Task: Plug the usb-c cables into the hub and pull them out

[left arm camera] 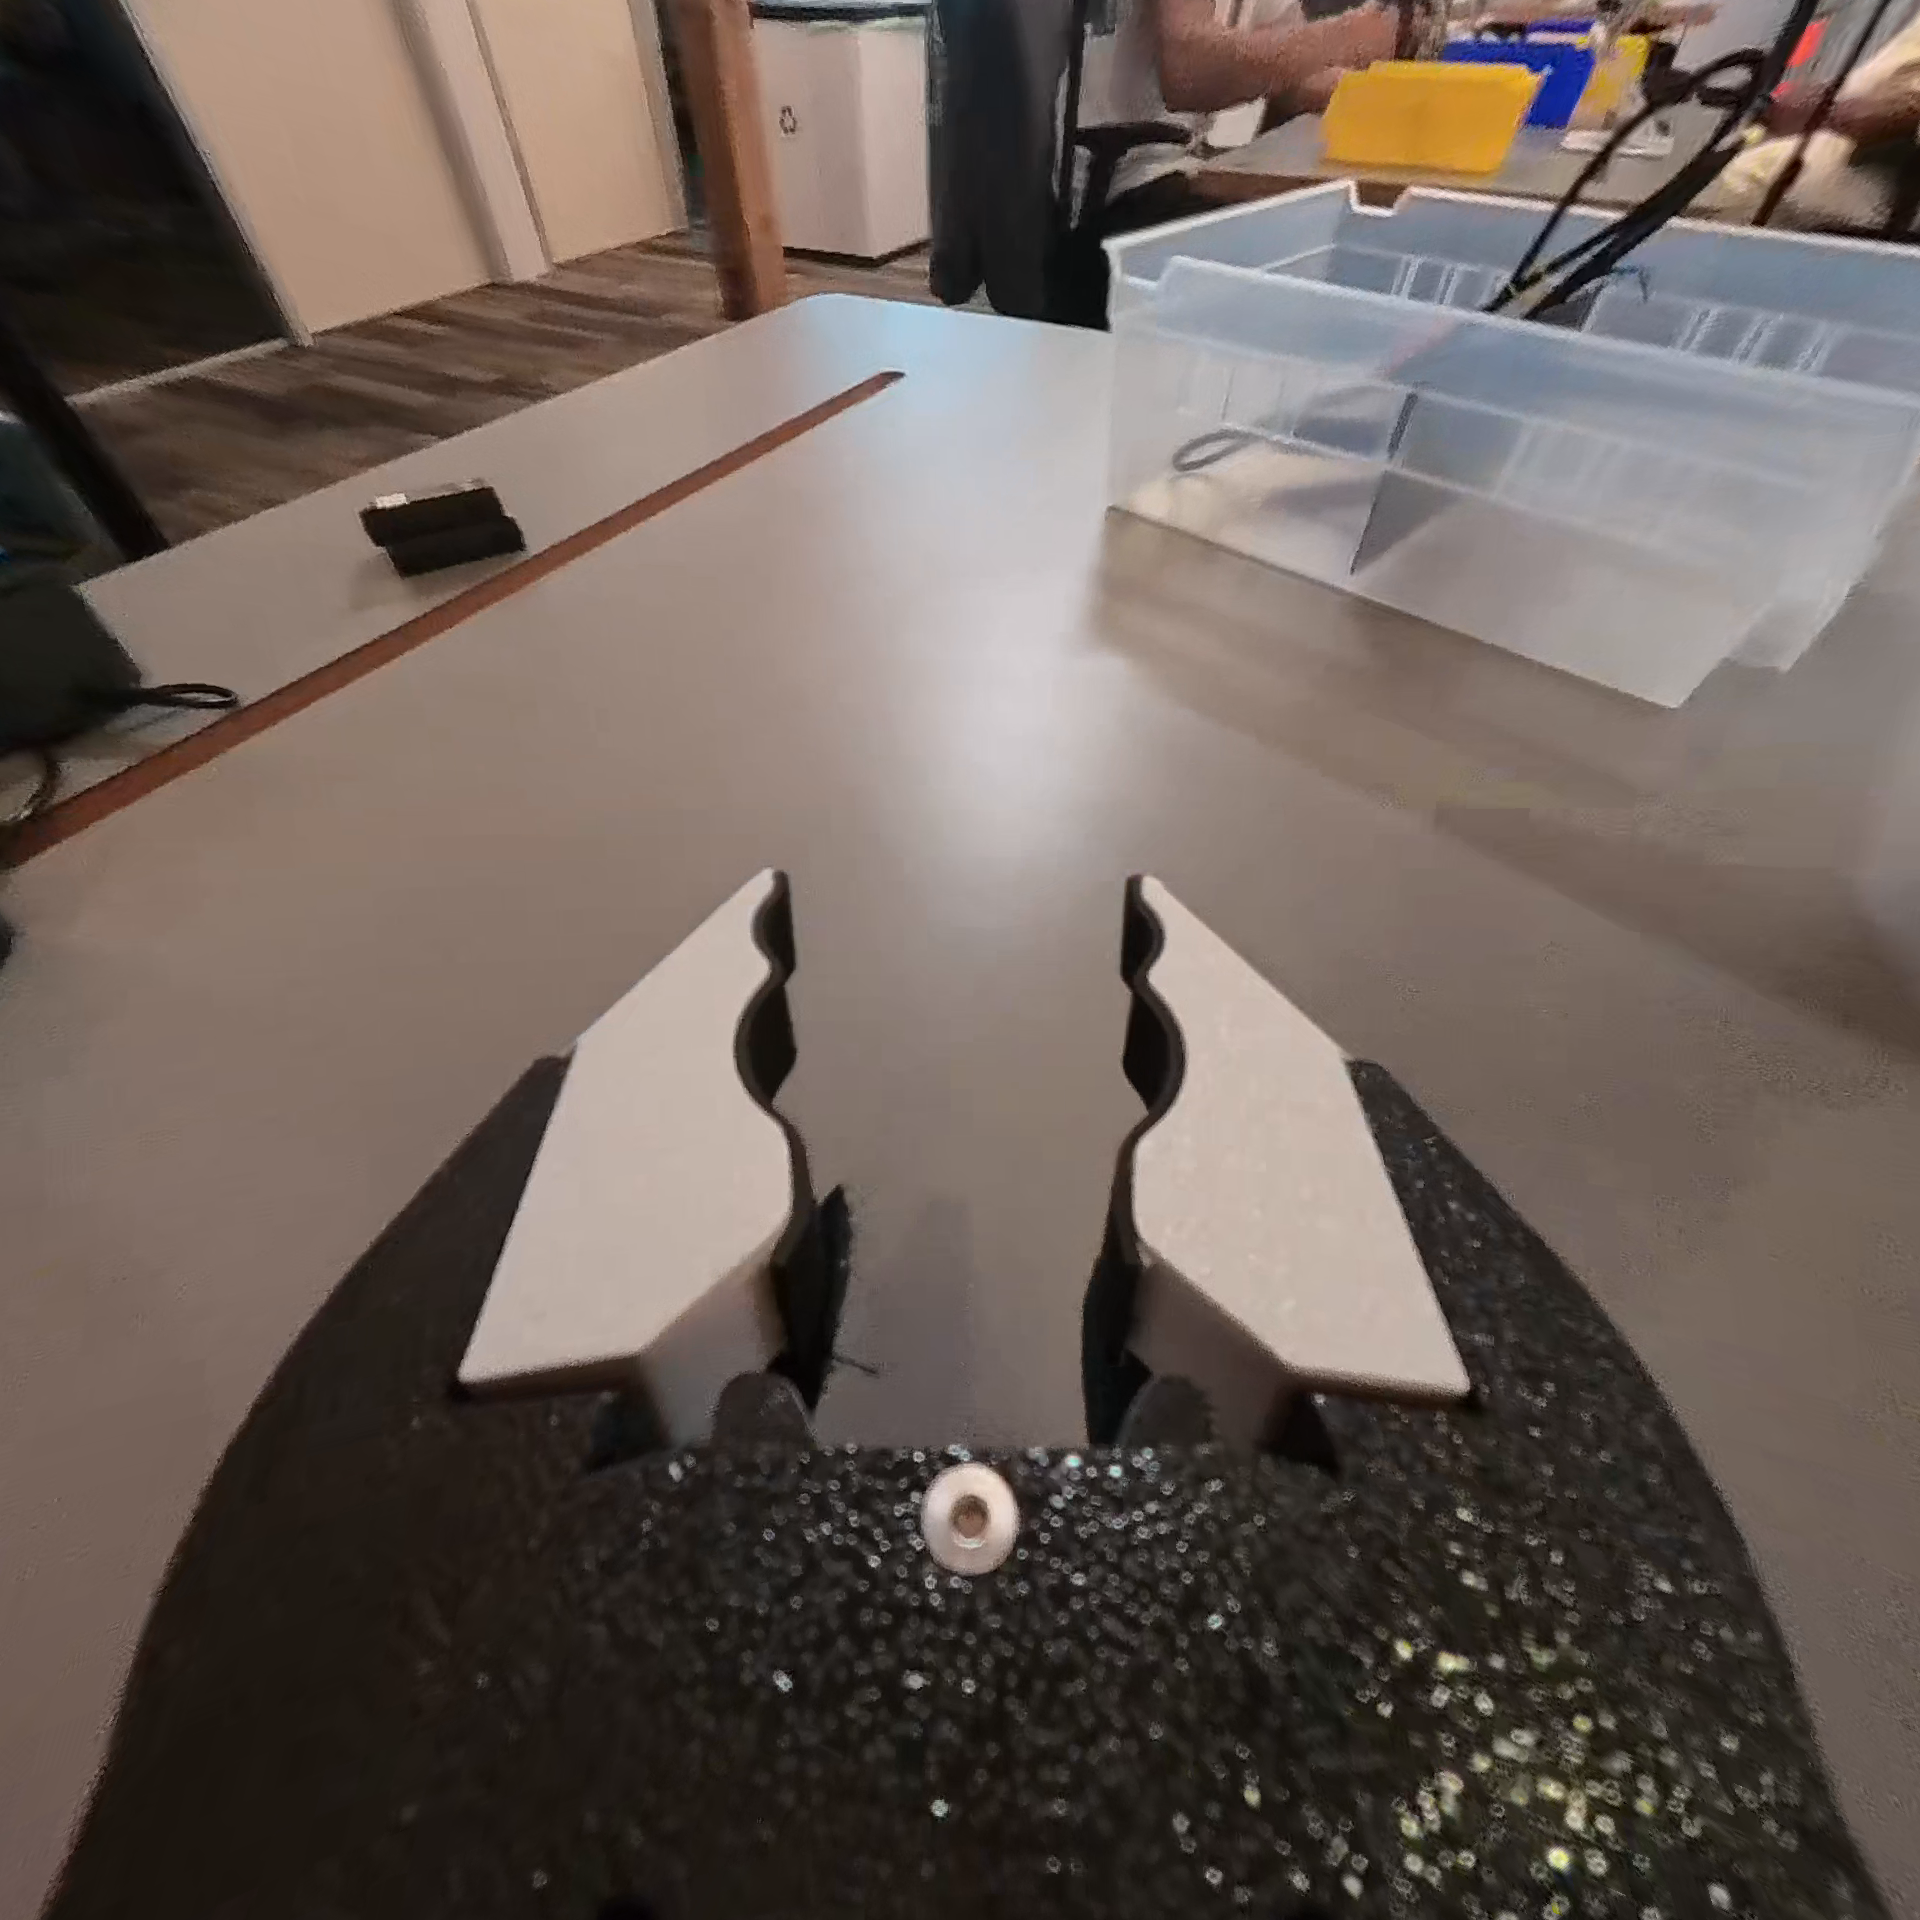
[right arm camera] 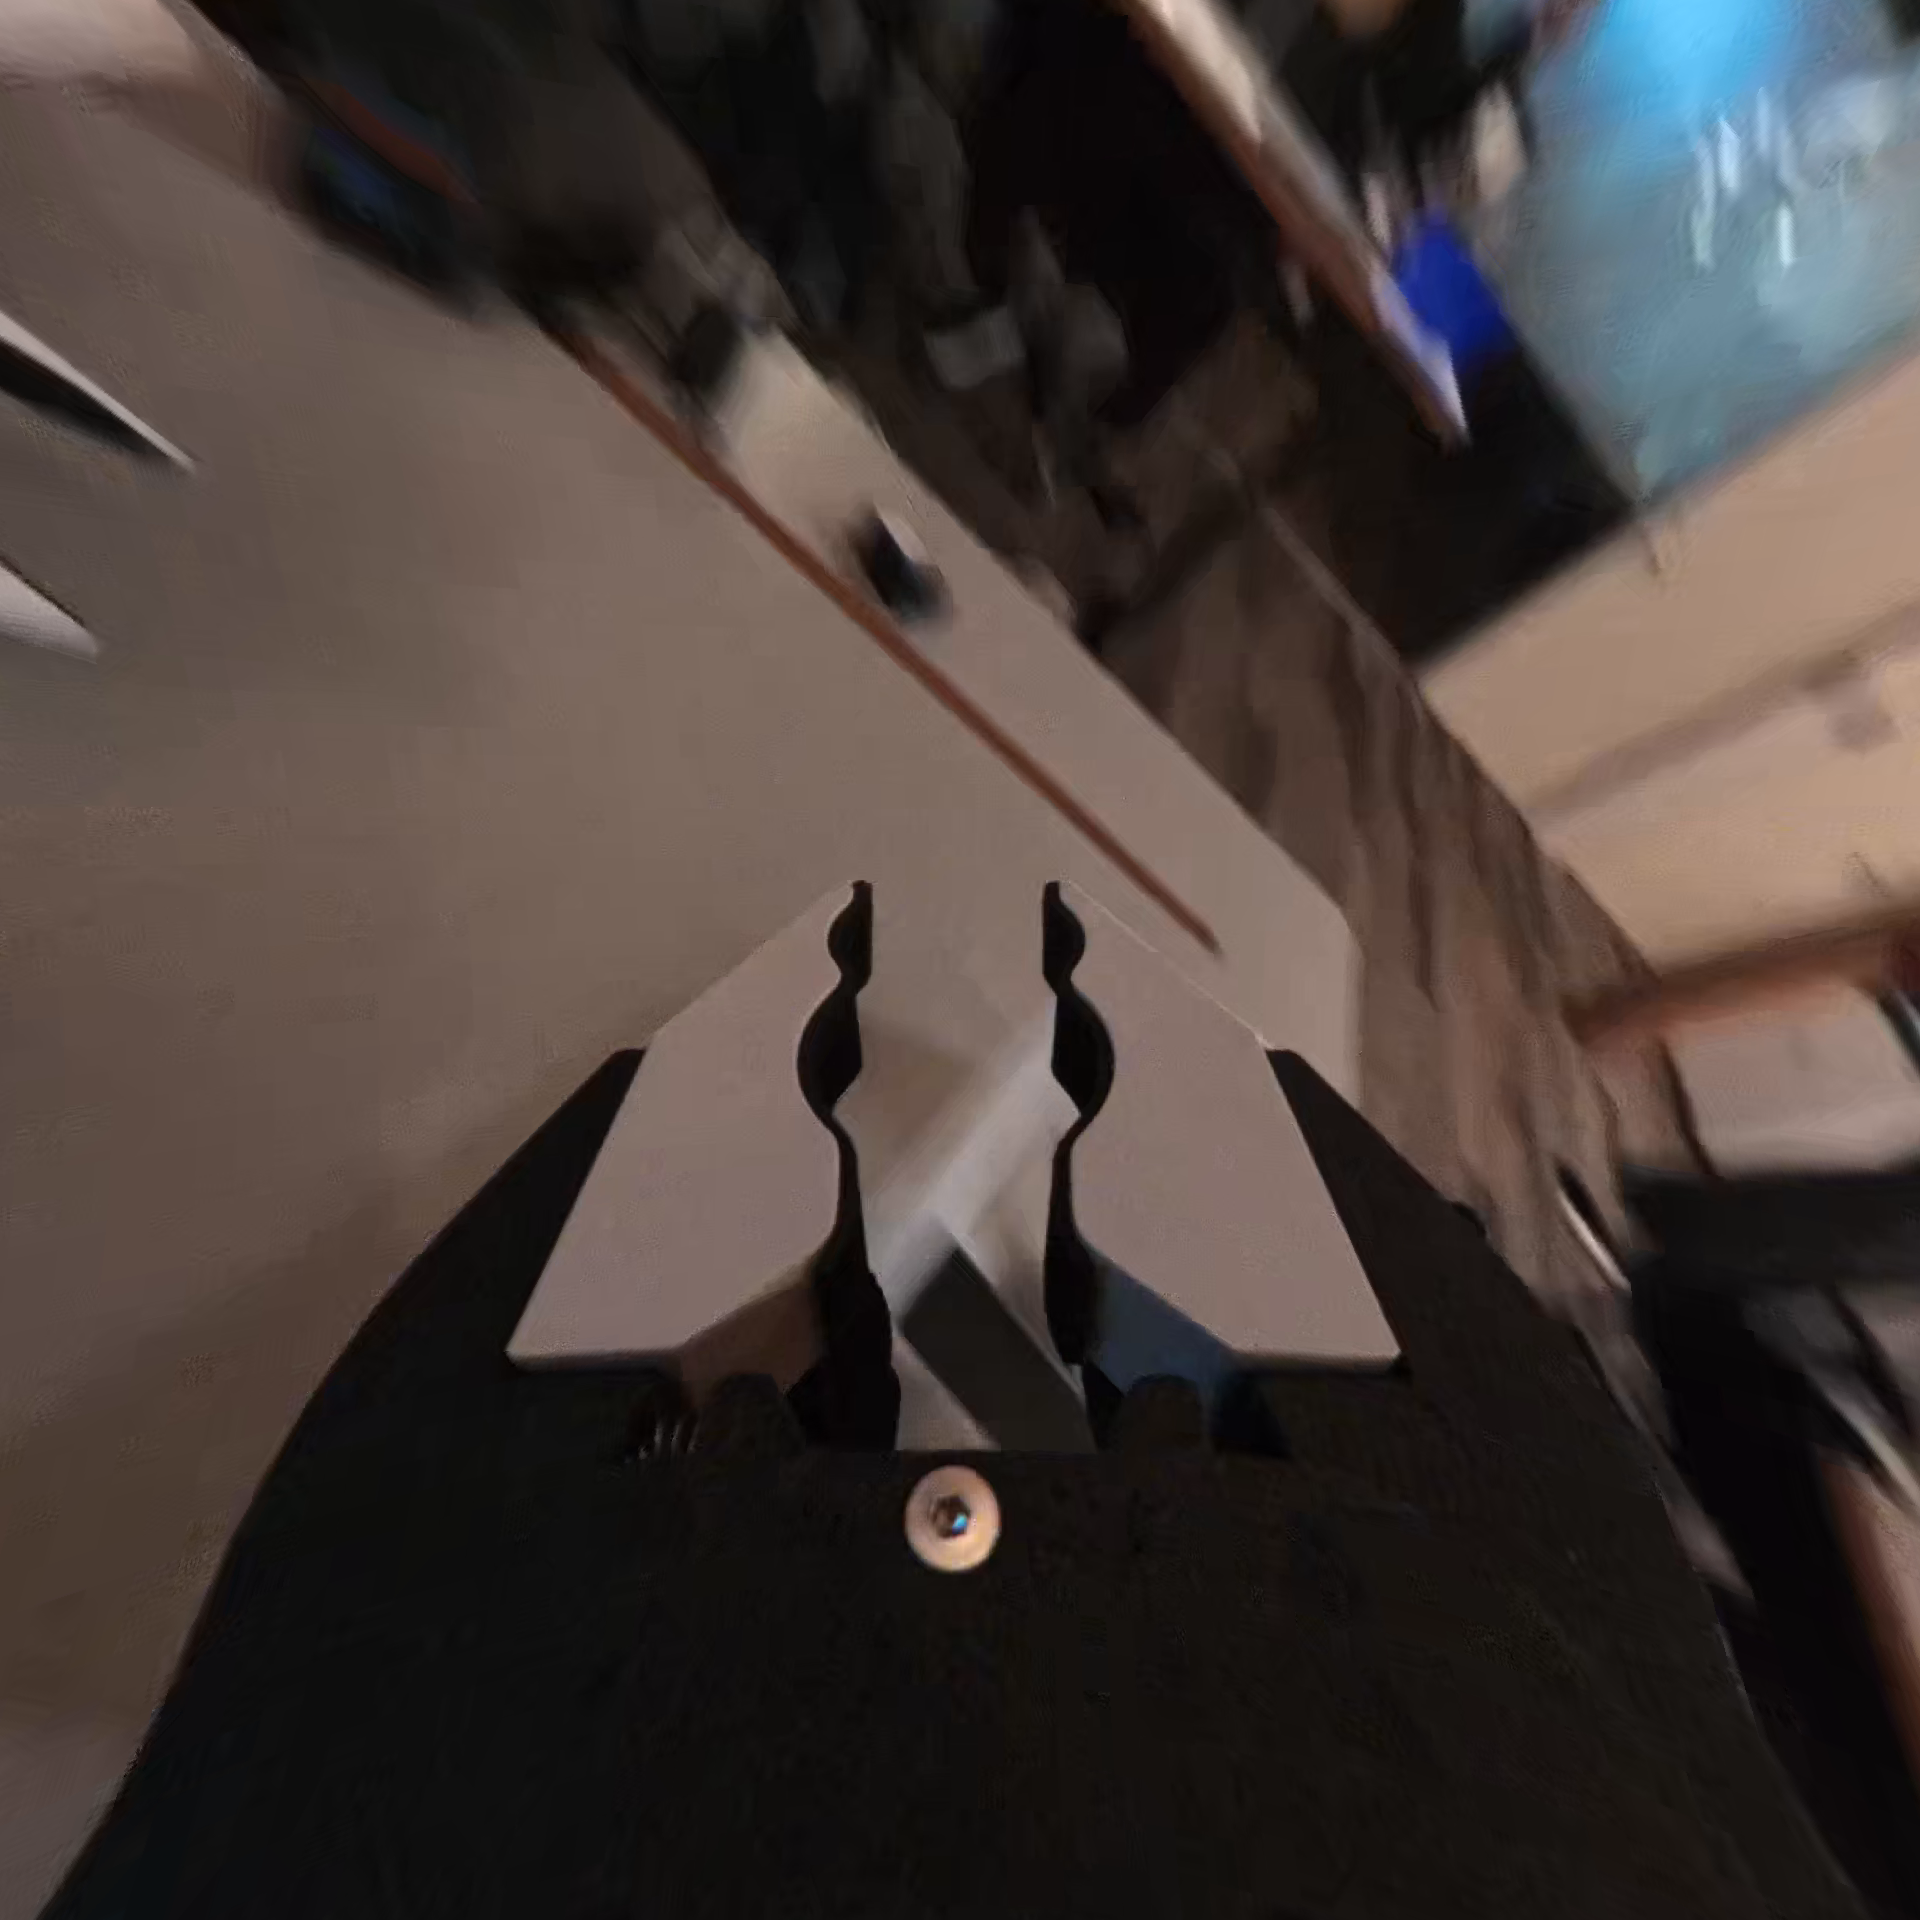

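Note:
My left gripper [left arm camera: 958,883] is open and empty, low over the bare grey table [left arm camera: 727,727]. A clear plastic bin [left arm camera: 1507,436] stands at the far right of the left wrist view, with black cables [left arm camera: 1621,177] hanging into it and a cable loop [left arm camera: 1216,447] inside. My right gripper [right arm camera: 954,894] is open and empty above the table's edge [right arm camera: 1039,790]; this view is tilted and heavily blurred. I see no hub in either view.
A small black block [left arm camera: 442,525] lies on the neighbouring table across a brown gap [left arm camera: 520,592]; it may be the dark blob in the right wrist view [right arm camera: 899,571]. A yellow bin [left arm camera: 1423,114], a blue bin [left arm camera: 1538,68] and seated people [left arm camera: 1247,52] are behind. Spacing between my two grippers at the tips: around 25 centimetres.

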{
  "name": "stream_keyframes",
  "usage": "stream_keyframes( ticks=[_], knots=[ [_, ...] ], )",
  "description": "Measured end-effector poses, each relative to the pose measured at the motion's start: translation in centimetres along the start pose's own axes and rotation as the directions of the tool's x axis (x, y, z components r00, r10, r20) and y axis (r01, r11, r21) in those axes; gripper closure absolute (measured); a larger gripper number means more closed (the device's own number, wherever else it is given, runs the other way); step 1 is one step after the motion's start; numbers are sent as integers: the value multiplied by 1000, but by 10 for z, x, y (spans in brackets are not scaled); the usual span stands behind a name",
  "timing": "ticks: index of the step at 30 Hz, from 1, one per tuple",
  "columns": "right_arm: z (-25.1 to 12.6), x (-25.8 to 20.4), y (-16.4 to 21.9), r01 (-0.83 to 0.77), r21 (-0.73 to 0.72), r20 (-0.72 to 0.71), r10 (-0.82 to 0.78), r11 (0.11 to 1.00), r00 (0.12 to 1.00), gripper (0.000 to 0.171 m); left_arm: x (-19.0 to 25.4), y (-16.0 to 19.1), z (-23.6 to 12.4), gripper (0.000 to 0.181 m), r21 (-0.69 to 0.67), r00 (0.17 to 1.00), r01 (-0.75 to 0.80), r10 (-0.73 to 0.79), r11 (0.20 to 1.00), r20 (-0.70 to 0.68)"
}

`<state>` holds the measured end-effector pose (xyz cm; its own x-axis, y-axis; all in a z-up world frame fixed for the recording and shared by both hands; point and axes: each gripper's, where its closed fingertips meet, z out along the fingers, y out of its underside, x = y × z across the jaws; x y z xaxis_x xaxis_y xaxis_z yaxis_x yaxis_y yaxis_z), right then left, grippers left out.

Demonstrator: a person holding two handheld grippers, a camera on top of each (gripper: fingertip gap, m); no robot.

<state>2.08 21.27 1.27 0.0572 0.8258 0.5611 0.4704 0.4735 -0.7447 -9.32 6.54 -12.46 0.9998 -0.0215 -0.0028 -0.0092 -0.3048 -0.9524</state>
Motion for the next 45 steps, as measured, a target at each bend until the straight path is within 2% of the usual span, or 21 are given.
stream_keyframes(
  ticks=[3, 7, 10, 13, 15, 19, 21, 25, 33, 40, 45],
  knots=[
    [45, -70, -44, -99, 285, 84, 78, 953, 993, 133, 0, 6, 4, 112, -33, 1000, 4, -3, 999, 11],
    [103, -120, -50, -128, 380, 79, 105, 916, 991, 128, -19, 13, 0, 109, -75, 986, -64, 75, 995, 151],
    [121, -128, -46, -183, 416, 65, 171, 891, 983, 129, -29, 10, -5, 111, -61, 974, -67, 78, 996, 215],
    [117, -135, -40, -241, 489, 103, 218, 839, 970, 132, -33, 5, -6, 112, -25, 966, -66, 70, 998, 249],
    [115, -142, -35, -195, 512, 95, 171, 837, 981, 140, -34, 4, -7, 115, -12, 959, -84, 84, 996, 272],
    [105, -151, -44, -152, 563, 100, 116, 812, 988, 140, -29, -3, -8, 121, 30, 953, -128, 114, 991, 279],
    [102, -150, -45, -126, 582, 80, 98, 803, 992, 145, -25, -7, -9, 125, 62, 959, -132, 112, 989, 261],
    [100, -158, -45, -155, 590, 148, 83, 792, 986, 162, -25, -10, -15, 131, 72, 945, -183, 155, 980, 289],
    [95, -155, -47, -209, 612, 189, 116, 763, 975, 165, -48, 1, -23, 136, 16, 897, -152, 131, 988, 423],
    [95, -157, -47, -242, 611, 229, 125, 754, 965, 166, -54, 5, -24, 133, -28, 875, -157, 152, 987, 460],
    [95, -156, -47, -252, 611, 237, 130, 750, 963, 166, -48, -3, -39, 135, 16, 875, -76, 59, 997, 480]
  ],
)
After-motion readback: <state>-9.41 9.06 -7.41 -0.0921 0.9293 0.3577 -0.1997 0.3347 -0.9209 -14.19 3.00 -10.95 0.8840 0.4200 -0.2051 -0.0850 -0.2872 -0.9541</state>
